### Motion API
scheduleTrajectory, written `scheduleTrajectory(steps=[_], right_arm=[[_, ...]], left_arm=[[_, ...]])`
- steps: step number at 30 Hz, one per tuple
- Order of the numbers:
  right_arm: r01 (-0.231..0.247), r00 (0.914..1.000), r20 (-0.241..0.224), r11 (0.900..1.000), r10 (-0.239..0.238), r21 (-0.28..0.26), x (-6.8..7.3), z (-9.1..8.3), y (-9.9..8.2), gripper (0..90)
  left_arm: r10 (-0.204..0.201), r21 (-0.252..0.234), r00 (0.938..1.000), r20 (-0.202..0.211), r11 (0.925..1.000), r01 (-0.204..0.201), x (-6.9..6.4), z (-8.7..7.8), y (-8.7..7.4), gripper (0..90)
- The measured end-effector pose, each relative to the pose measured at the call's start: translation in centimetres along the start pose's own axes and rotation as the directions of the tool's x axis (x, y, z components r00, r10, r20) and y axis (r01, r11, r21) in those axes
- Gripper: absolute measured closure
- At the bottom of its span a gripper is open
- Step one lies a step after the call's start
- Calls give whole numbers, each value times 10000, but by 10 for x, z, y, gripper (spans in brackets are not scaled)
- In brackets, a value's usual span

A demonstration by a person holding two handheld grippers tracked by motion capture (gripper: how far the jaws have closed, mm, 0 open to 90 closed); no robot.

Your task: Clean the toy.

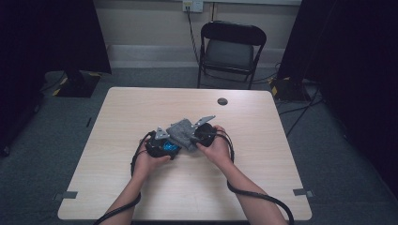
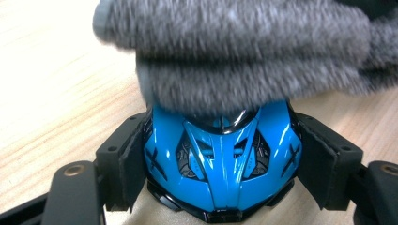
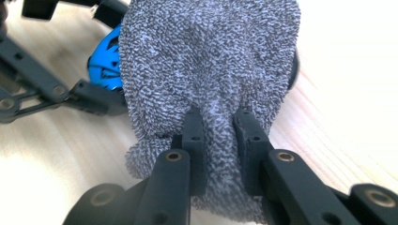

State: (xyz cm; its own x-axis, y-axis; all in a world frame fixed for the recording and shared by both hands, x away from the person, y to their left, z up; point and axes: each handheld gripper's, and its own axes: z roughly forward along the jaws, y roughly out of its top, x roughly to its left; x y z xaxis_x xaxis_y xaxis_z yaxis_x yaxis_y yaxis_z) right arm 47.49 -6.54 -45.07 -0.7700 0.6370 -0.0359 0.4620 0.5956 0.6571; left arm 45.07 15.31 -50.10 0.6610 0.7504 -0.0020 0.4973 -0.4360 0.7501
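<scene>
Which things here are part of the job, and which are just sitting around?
In the job:
- blue toy car, clamped in the left gripper
- grey cloth, pinched by the right gripper, draped over the car

Lying about:
- folding chair
- wall socket
- table

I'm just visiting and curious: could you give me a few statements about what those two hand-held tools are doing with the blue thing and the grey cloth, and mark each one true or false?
1. The left gripper clamps a shiny blue toy between its fingers. True.
2. The right gripper stands wide open over bare table. False: it is shut on a grey cloth.
3. The grey cloth lies over the blue toy's far end. True.
4. The cloth is bright red. False: it is grey and fuzzy.
5. A folding chair stands beyond the table. True.
</scene>
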Motion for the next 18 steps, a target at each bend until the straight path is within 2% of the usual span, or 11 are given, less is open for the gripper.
scheduleTrajectory(steps=[10, 18], right_arm=[[-400, 9977, 547, 9991, 405, -107, -19, -4, 4, 766], [-371, 9934, 1080, 9993, 379, -95, -24, -4, 7, 766]], left_arm=[[15, 2, 10000, -7, 10000, -15, 0, 0, 0, 256], [4, 2, 10000, -2, 10000, -4, 0, 0, 0, 256]])
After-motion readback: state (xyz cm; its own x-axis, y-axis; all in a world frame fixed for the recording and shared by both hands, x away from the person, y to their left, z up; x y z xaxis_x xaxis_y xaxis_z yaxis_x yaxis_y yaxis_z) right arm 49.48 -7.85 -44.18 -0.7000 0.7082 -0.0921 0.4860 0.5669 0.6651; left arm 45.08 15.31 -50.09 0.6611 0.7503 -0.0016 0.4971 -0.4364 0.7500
